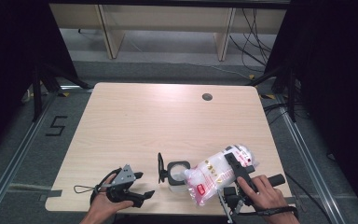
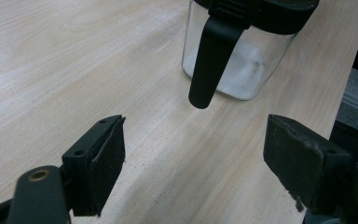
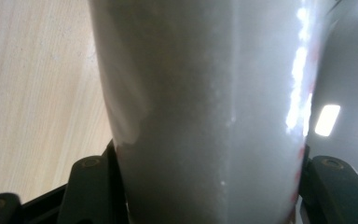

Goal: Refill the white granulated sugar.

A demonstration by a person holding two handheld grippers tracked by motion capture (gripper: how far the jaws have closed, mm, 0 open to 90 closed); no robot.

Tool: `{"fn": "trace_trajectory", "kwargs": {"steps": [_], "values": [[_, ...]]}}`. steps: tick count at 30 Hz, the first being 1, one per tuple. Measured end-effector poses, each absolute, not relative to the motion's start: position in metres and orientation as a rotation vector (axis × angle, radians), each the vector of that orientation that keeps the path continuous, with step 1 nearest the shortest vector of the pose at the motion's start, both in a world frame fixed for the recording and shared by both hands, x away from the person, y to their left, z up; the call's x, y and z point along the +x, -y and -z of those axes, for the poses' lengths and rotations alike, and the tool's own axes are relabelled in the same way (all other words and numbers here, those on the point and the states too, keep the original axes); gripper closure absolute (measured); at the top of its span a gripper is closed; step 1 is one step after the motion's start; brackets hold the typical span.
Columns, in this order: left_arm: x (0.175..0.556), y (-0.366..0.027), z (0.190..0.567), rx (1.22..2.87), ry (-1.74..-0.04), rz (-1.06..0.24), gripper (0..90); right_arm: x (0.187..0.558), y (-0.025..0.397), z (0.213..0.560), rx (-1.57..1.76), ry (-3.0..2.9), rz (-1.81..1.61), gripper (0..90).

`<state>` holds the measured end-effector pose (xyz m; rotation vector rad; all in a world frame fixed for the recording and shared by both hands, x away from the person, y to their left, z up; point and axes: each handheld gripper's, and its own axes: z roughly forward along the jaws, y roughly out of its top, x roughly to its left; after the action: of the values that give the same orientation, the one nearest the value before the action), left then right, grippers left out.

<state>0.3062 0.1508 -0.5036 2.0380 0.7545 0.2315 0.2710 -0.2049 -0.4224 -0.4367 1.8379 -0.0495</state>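
At the near edge of the tabletop (image 1: 135,121), the left gripper (image 1: 133,189) is held low in a hand, its fingers (image 2: 98,163) spread wide with nothing between them. The right gripper (image 1: 237,171) is seen at the near right, and its fingers (image 3: 91,186) are pinched on a plastic bag (image 1: 219,172) of white powder, which is tilted with one end over a glass jar (image 1: 178,175). The jar is placed between both grippers, with its black lid (image 1: 160,168) flipped open to the left
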Motion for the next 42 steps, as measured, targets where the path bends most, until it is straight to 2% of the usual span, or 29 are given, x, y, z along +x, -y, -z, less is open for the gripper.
{"fn": "trace_trajectory", "kwargs": {"steps": [42], "values": [[0.3074, -0.1524, 0.5025, 2.048, -0.727, -0.245, 20.3, 0.268, 0.208, 0.422, -0.367, -1.857, 0.016, 42.0]]}}
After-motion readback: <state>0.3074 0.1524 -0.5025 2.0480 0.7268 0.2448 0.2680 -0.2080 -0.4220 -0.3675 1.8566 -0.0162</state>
